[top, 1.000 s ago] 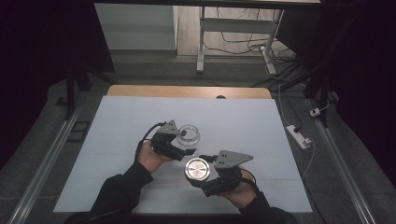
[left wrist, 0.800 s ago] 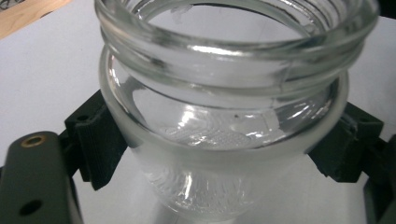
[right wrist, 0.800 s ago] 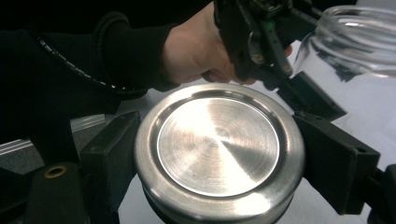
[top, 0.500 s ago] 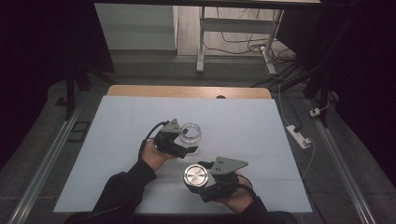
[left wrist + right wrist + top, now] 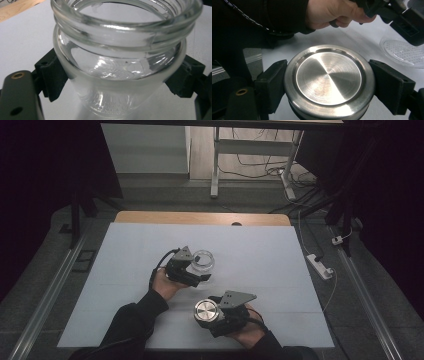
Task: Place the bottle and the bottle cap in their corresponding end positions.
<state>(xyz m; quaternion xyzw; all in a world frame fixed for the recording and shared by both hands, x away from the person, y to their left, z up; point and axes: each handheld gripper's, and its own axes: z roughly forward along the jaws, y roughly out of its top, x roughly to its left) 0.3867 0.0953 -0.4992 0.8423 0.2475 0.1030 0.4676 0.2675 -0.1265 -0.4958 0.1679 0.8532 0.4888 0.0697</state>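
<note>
A clear glass jar point(image 5: 203, 260) with an open threaded mouth stands on the white table point(image 5: 125, 270), left of centre. My left gripper point(image 5: 200, 269) is shut on it; in the left gripper view its black pads point(image 5: 52, 77) press both sides of the jar point(image 5: 120, 75) below the neck. Nearer the front edge, my right gripper point(image 5: 209, 314) is shut on a round brushed-metal lid point(image 5: 205, 310), flat face up. In the right gripper view the lid point(image 5: 328, 77) sits between the pads point(image 5: 272, 82), low over the table, apart from the jar.
The person's left hand point(image 5: 337, 12) shows beyond the lid, with the jar's base point(image 5: 404, 52) at the right. A wooden strip point(image 5: 200, 217) edges the table's far side. A power strip point(image 5: 320, 265) lies on the floor at the right.
My right gripper has carried the lid toward the table's near edge and lower. The left gripper and the jar have kept still.
</note>
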